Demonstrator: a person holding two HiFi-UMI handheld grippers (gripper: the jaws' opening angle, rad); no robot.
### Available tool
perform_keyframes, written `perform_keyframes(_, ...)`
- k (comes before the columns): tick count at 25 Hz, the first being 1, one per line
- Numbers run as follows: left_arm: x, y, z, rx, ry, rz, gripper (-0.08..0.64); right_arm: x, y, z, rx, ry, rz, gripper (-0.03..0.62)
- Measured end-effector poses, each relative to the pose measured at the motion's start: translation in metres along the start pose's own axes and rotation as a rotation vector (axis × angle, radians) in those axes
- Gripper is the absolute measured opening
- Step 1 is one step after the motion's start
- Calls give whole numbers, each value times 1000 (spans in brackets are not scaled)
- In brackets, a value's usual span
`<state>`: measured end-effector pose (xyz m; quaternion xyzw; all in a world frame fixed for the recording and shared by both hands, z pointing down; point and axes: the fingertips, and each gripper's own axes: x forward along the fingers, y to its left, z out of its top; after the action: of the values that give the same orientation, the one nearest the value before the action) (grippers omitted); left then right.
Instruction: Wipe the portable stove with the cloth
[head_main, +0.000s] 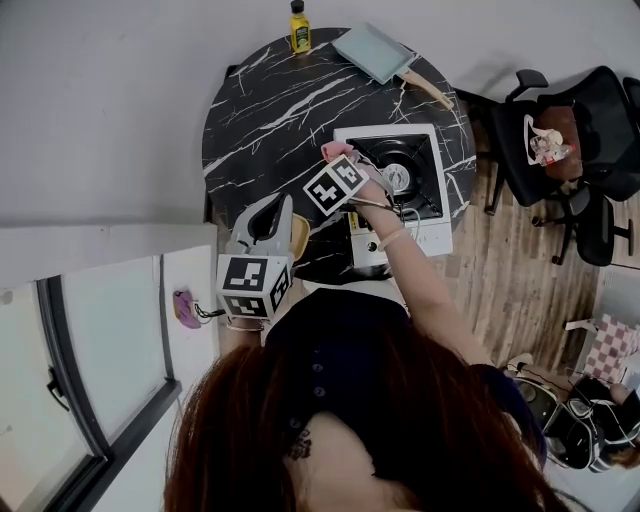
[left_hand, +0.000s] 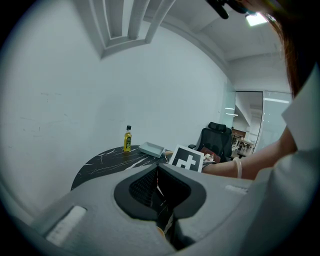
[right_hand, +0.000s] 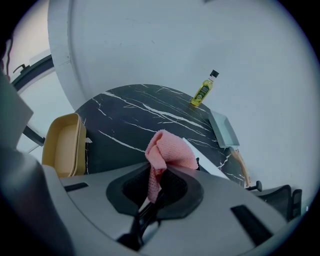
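Fingers of the right gripper (right_hand: 154, 176) are pinched tight on the pink cloth (right_hand: 169, 150), which bunches out past their tips. The cloth sits at the far left corner of the stove (head_main: 428, 228), so the burner and top lie rightward and toward the person; a wipe would likely sweep that way. The left gripper (left_hand: 160, 189), fingers together on nothing, hangs well left of the stove, at the near edge of the desk (head_main: 265, 100).

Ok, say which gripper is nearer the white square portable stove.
Right. The right gripper, holding the pink cloth, is at the left edge of the stove; the left gripper hangs short of it.
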<state>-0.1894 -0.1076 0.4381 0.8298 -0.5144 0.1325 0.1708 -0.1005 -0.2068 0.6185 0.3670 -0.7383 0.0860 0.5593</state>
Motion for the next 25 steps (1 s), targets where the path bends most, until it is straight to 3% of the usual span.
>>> perform_keyframes(25, 16, 3, -3, -17, 14, -8, 12, 18, -19, 19, -11, 6, -50, 41)
